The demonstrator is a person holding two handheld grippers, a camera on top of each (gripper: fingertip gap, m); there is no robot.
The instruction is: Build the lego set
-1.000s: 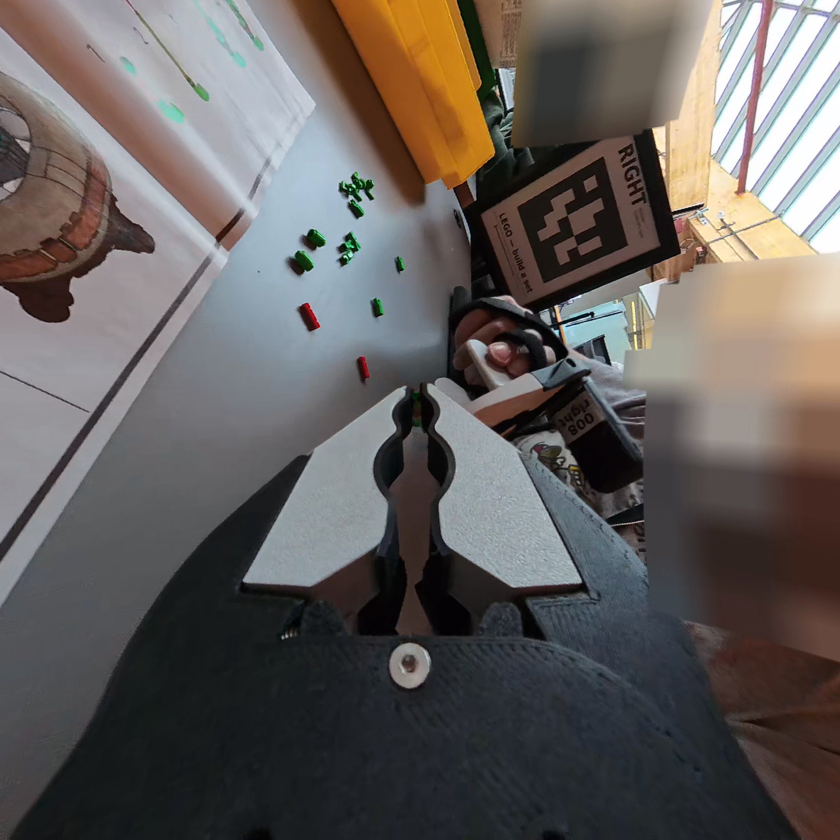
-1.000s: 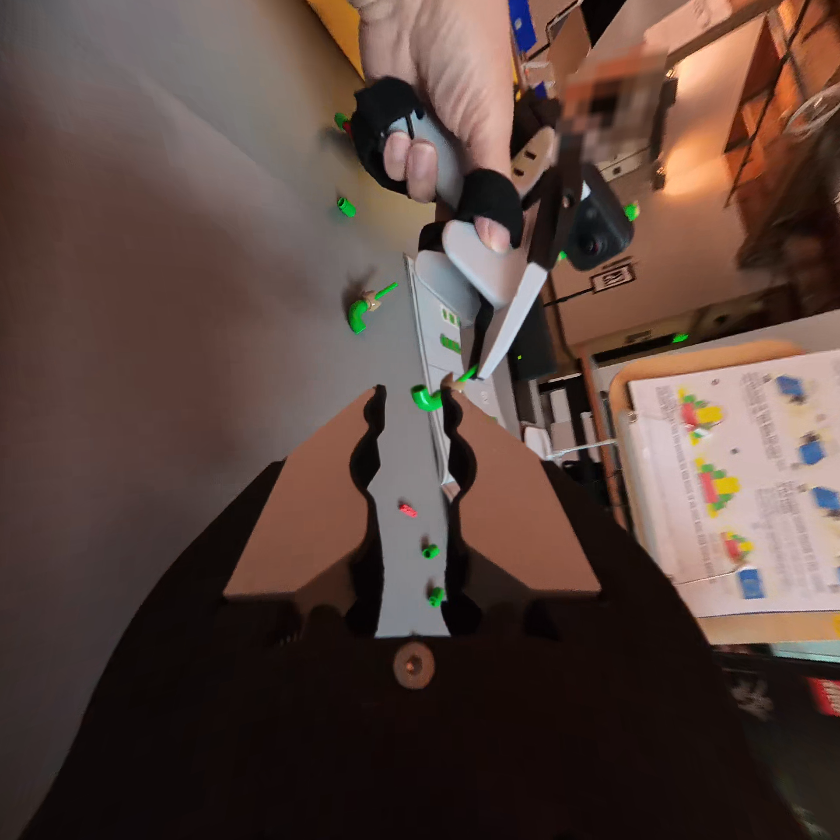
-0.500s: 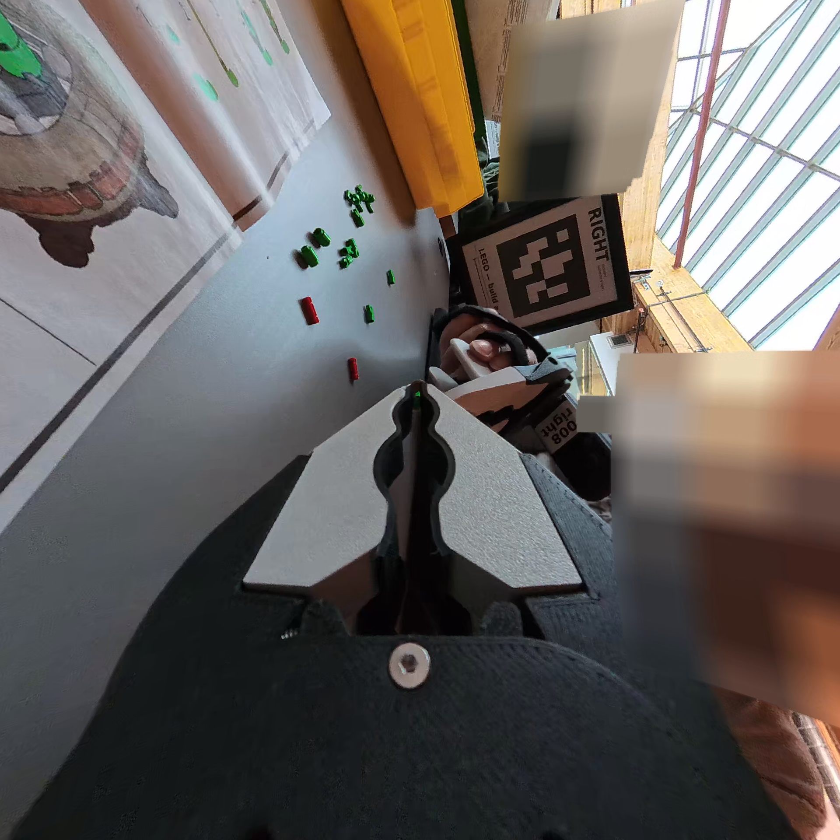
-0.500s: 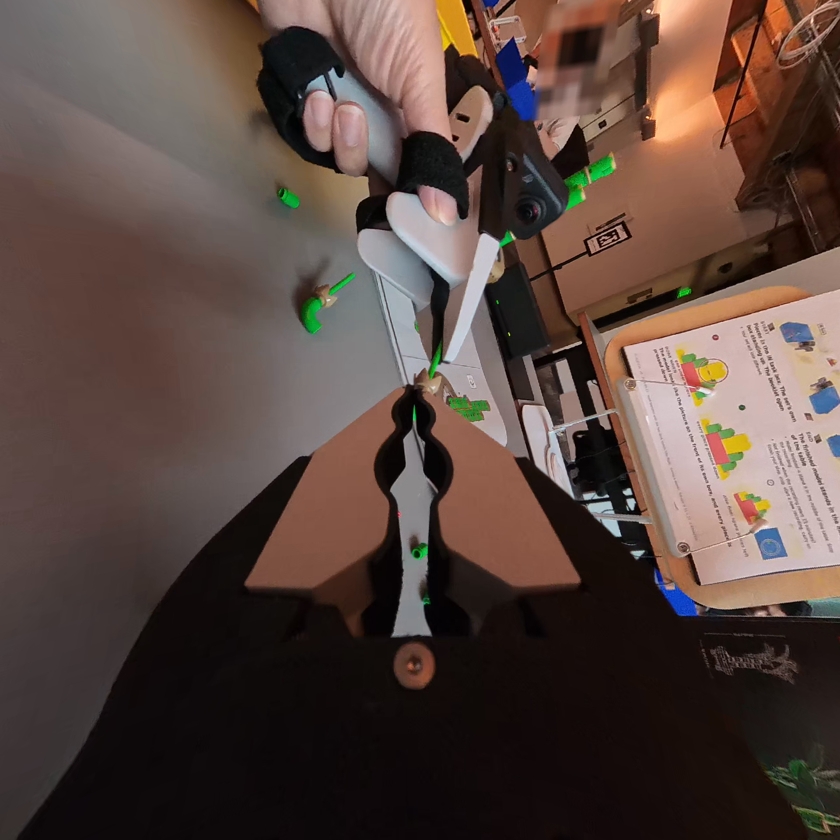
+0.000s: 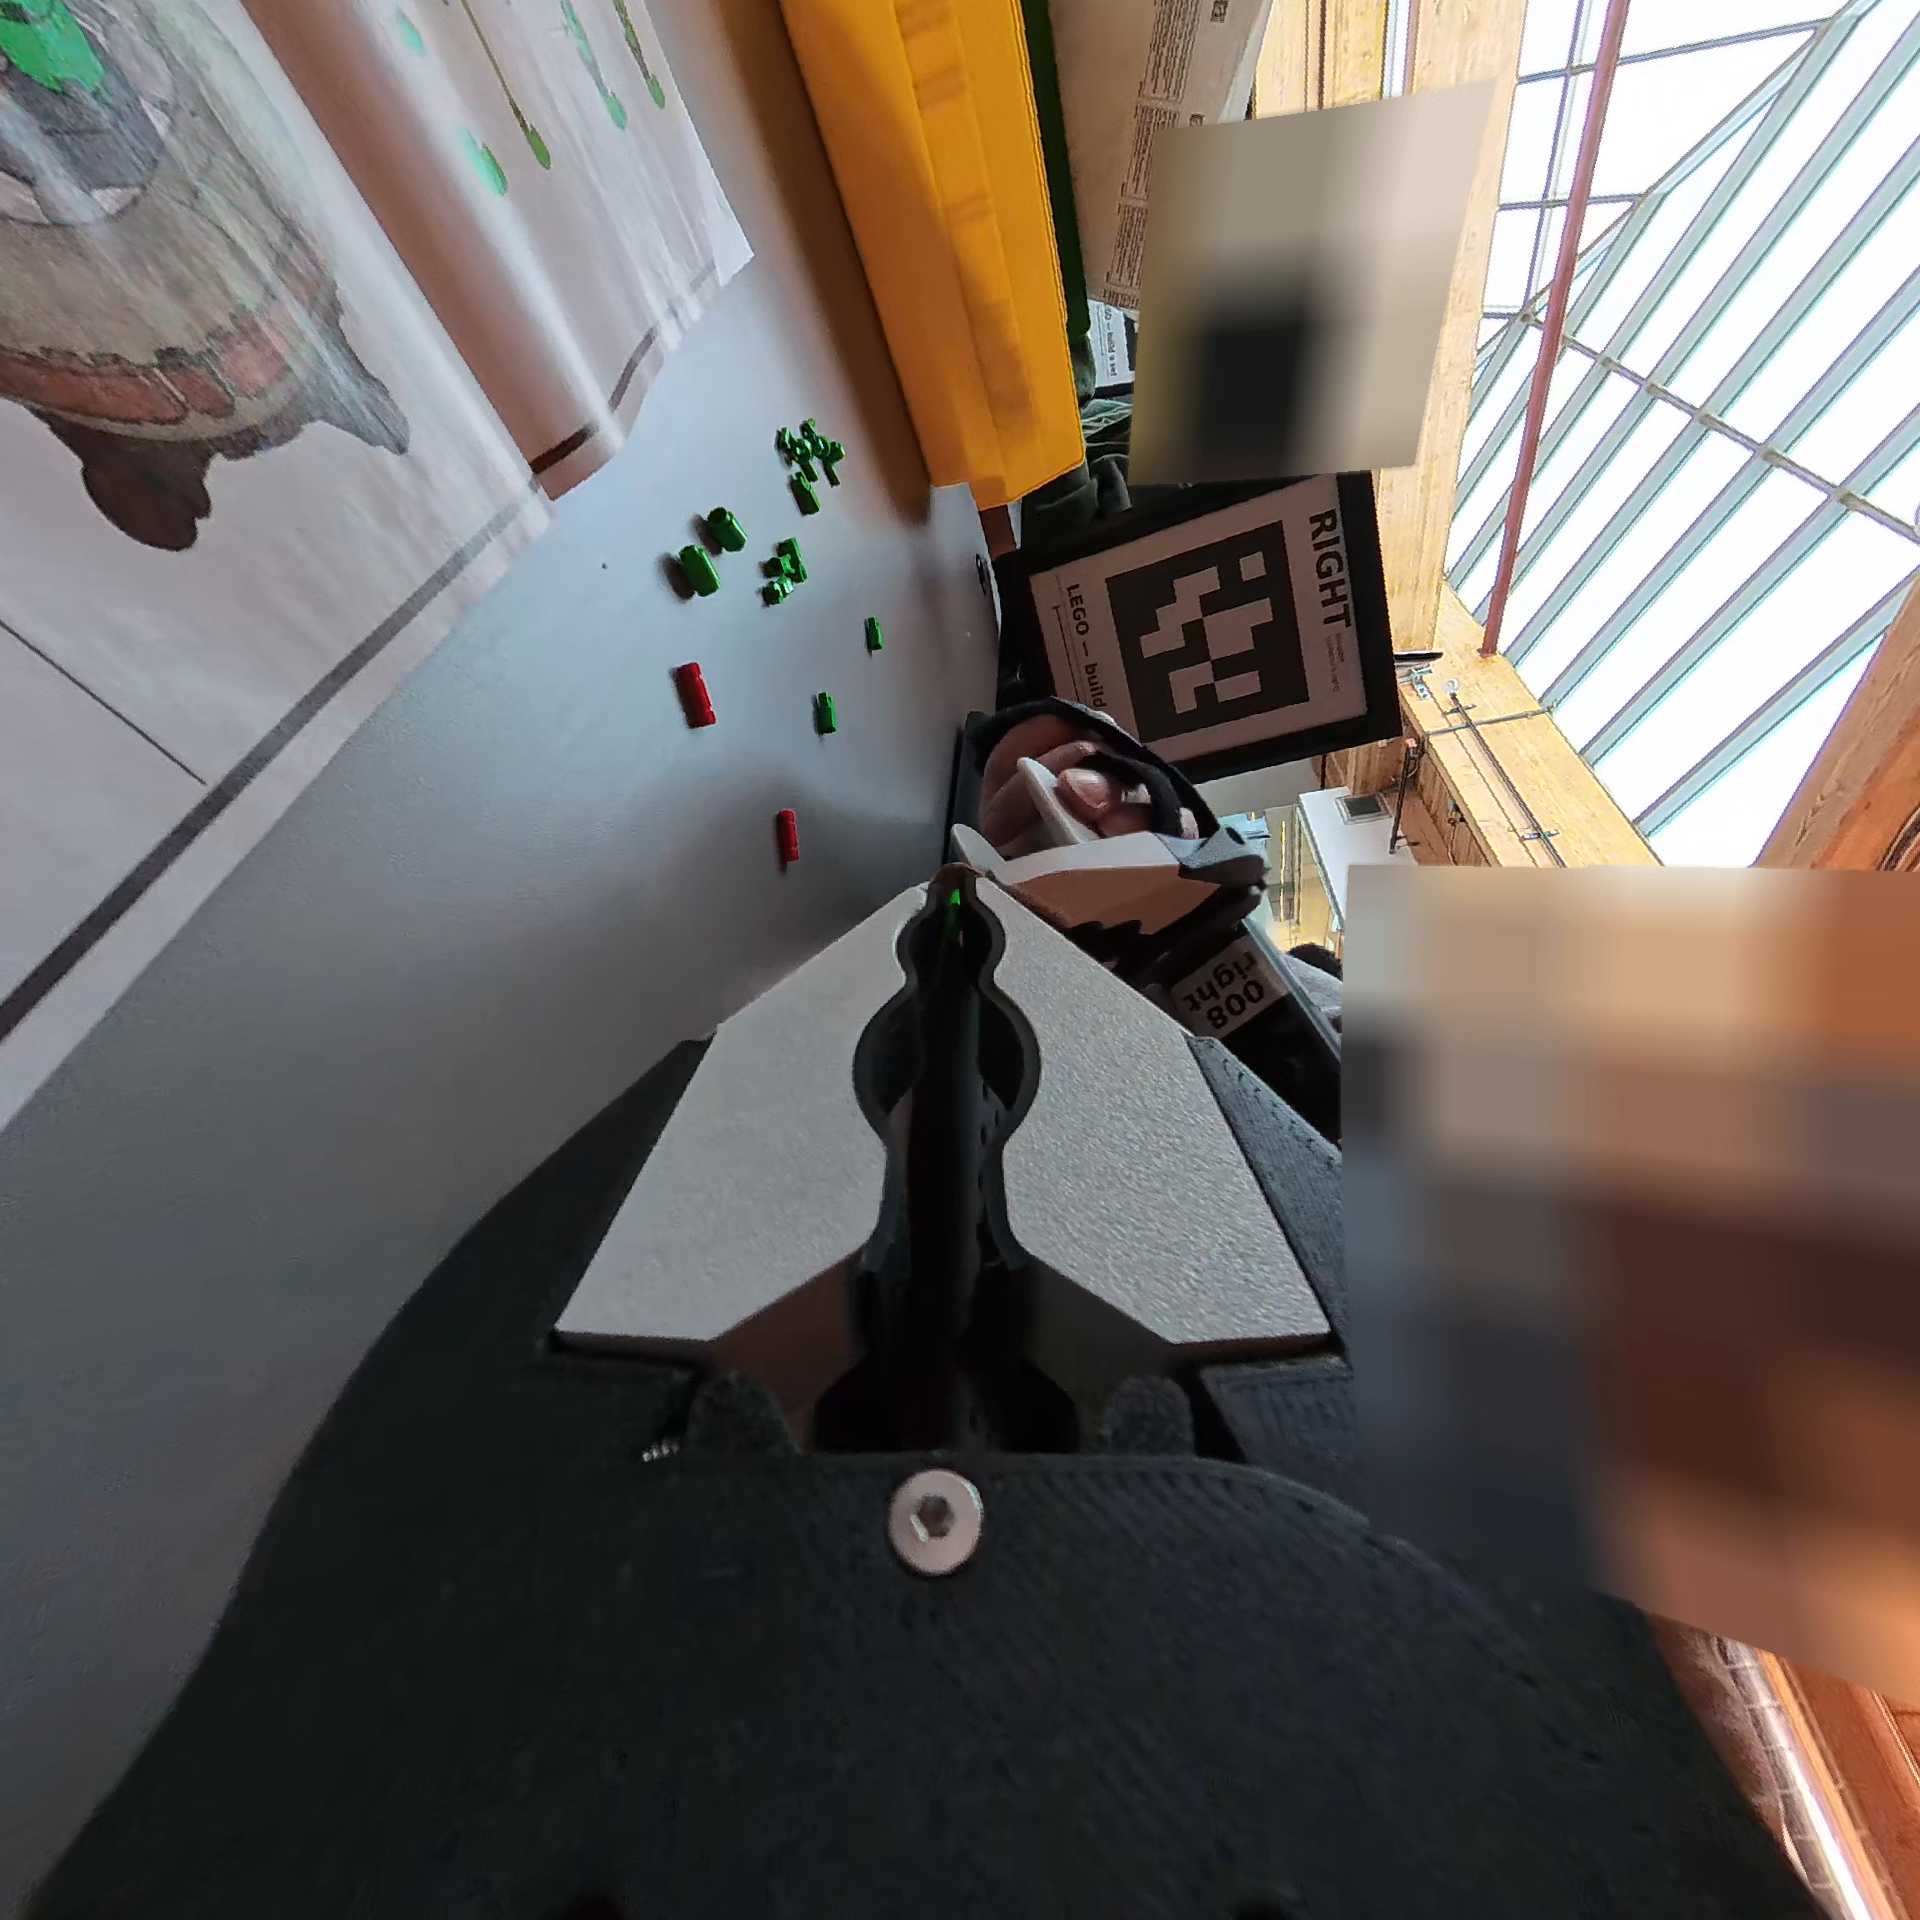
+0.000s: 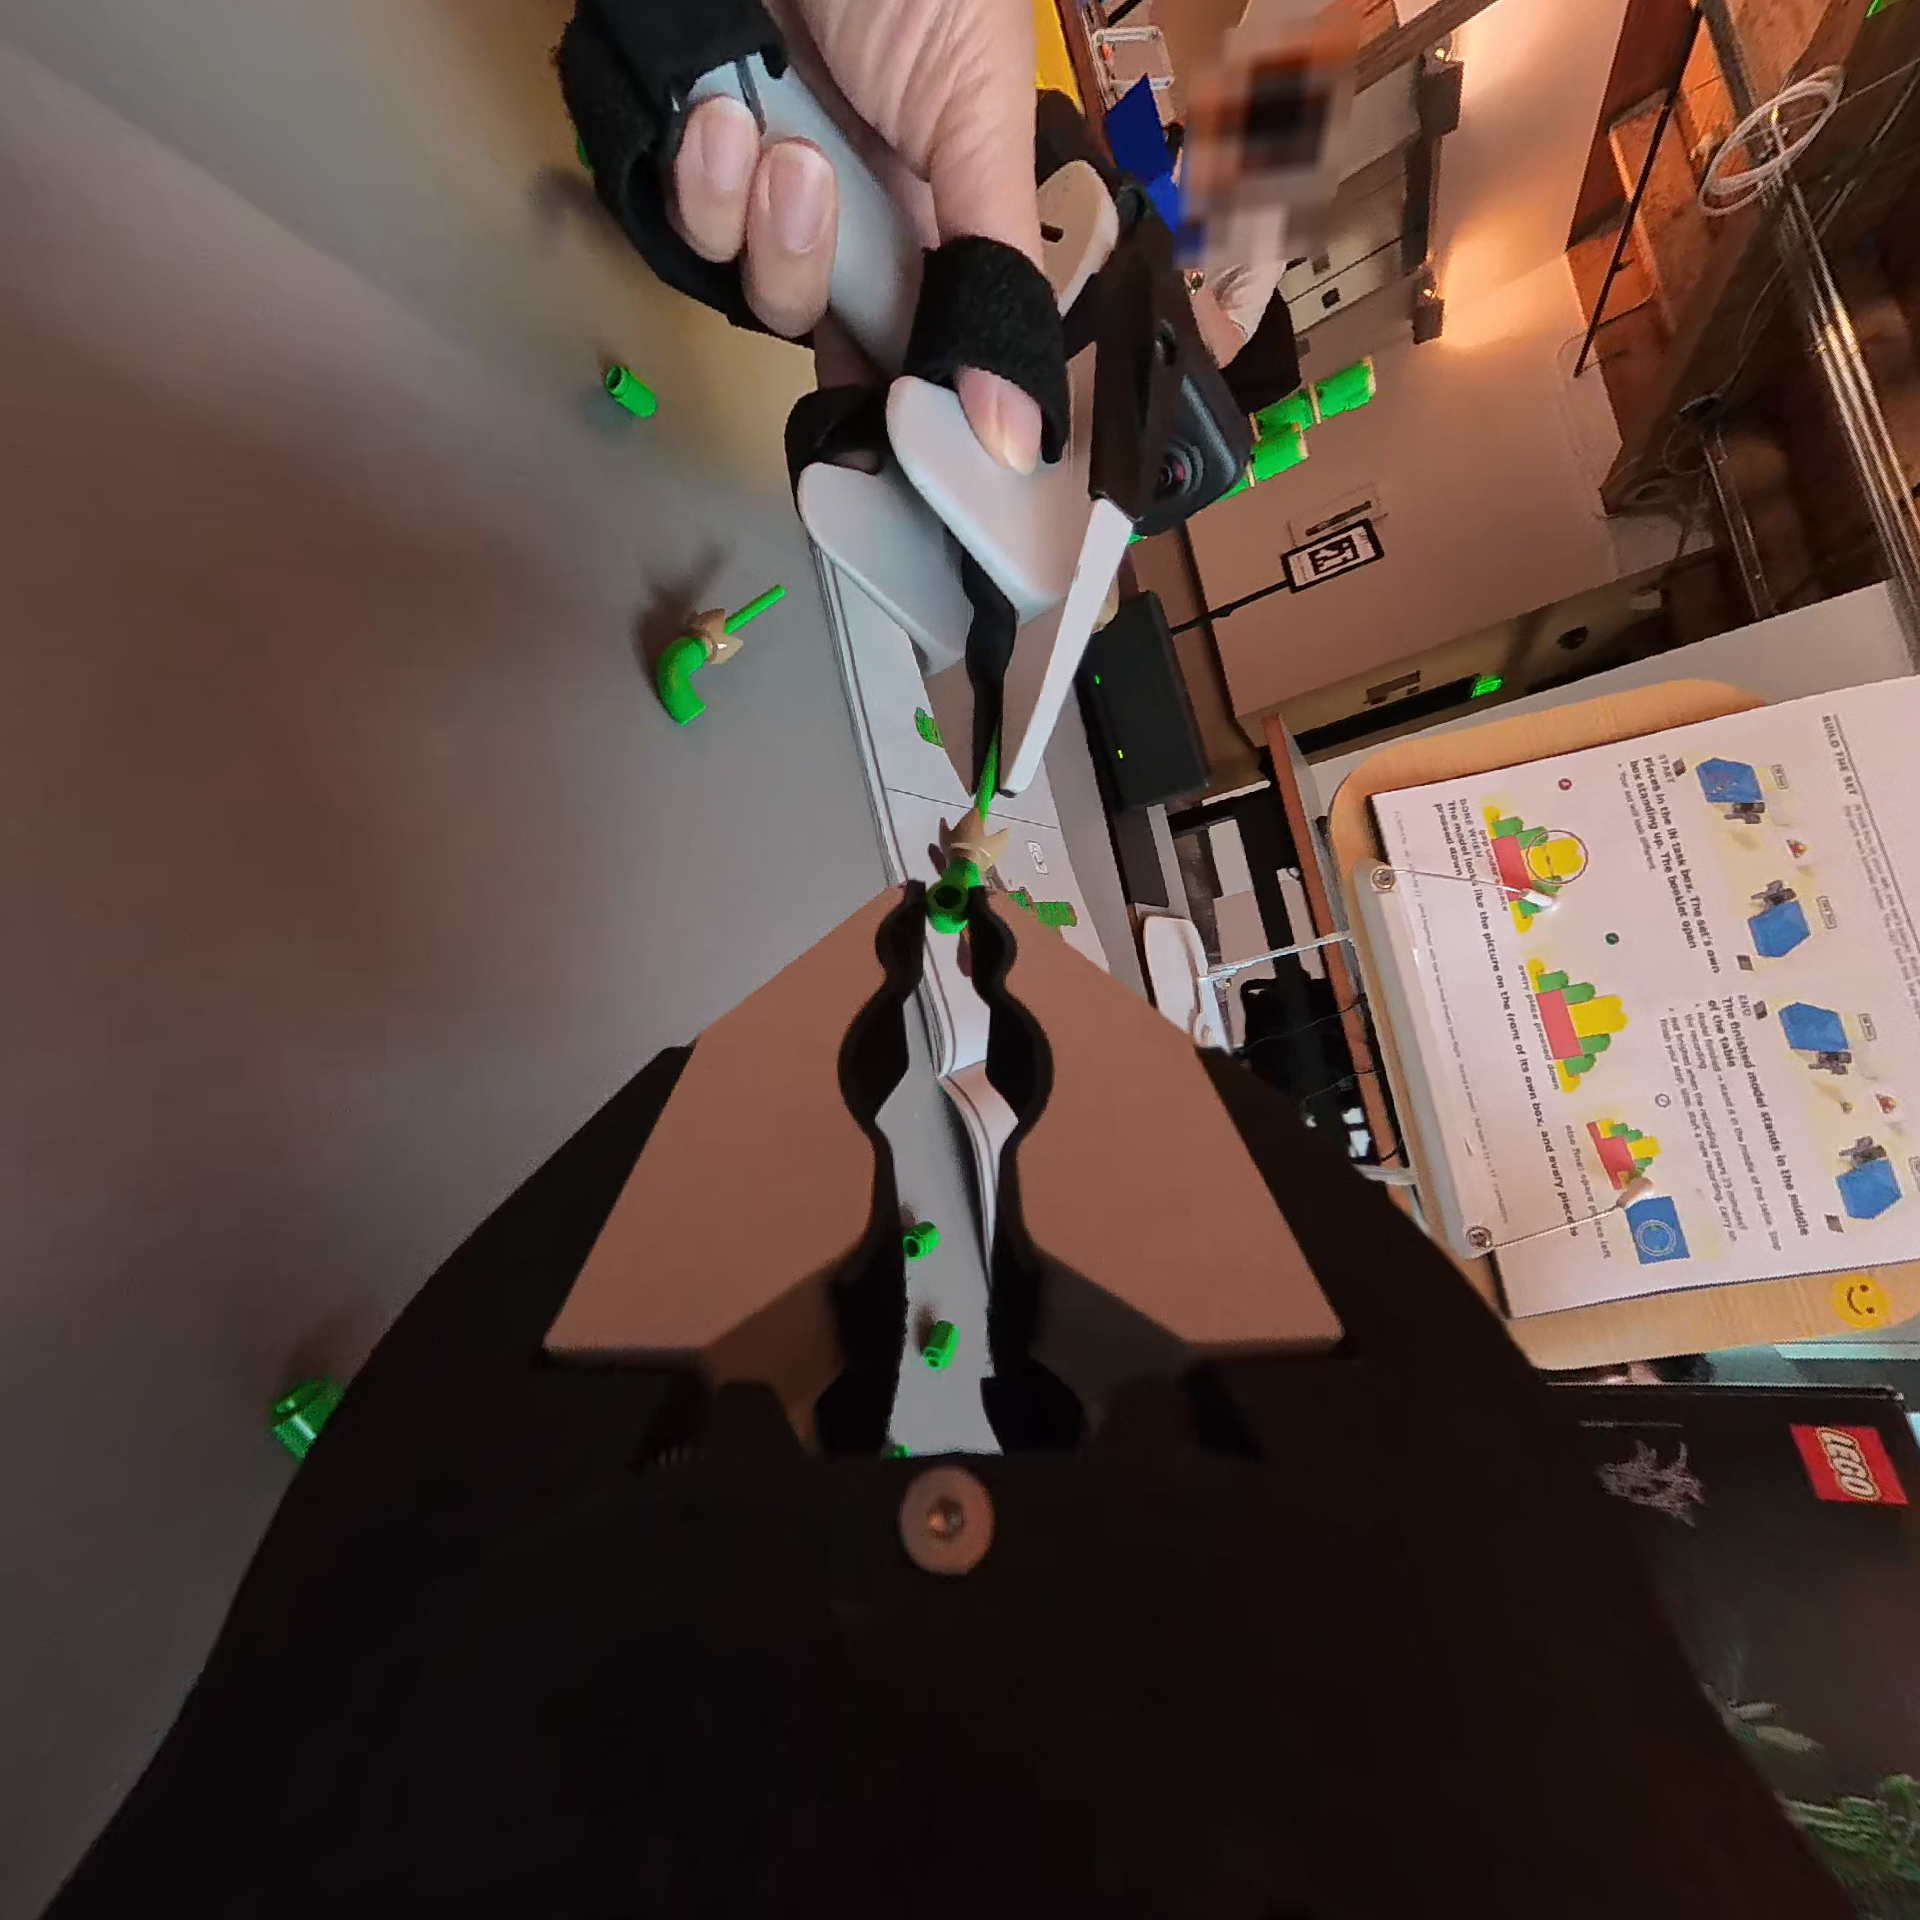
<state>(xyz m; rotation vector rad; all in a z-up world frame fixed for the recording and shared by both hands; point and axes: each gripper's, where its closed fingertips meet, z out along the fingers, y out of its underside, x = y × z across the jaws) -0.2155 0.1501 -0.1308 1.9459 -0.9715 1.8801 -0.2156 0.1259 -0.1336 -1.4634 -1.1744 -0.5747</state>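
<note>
My left gripper [image 5: 951, 902] is shut on a thin green stem [image 5: 950, 920]. In the right wrist view it [image 6: 1003, 774] comes in from above, and the stem [image 6: 985, 781] runs down through a tan flower-like piece [image 6: 971, 831] into a green elbow piece [image 6: 945, 910]. My right gripper [image 6: 943, 916] is shut on that elbow piece, tip to tip with the left gripper, above the grey table [image 6: 312, 727]. The right gripper [image 5: 1081, 862] shows just beyond my left fingertips.
A second stem-and-elbow assembly [image 6: 694, 657] lies on the table. Loose green pieces [image 5: 790, 540] and red pieces [image 5: 694, 694] lie near a yellow bin [image 5: 956, 239]. The open booklet [image 5: 260, 312] is at left. An instruction sheet [image 6: 1621, 997] and the set's box [image 6: 1787, 1621] are at right.
Both grippers have closed: the left on the green stem, the right on the green elbow piece. They have come tip to tip and tilted slightly.
</note>
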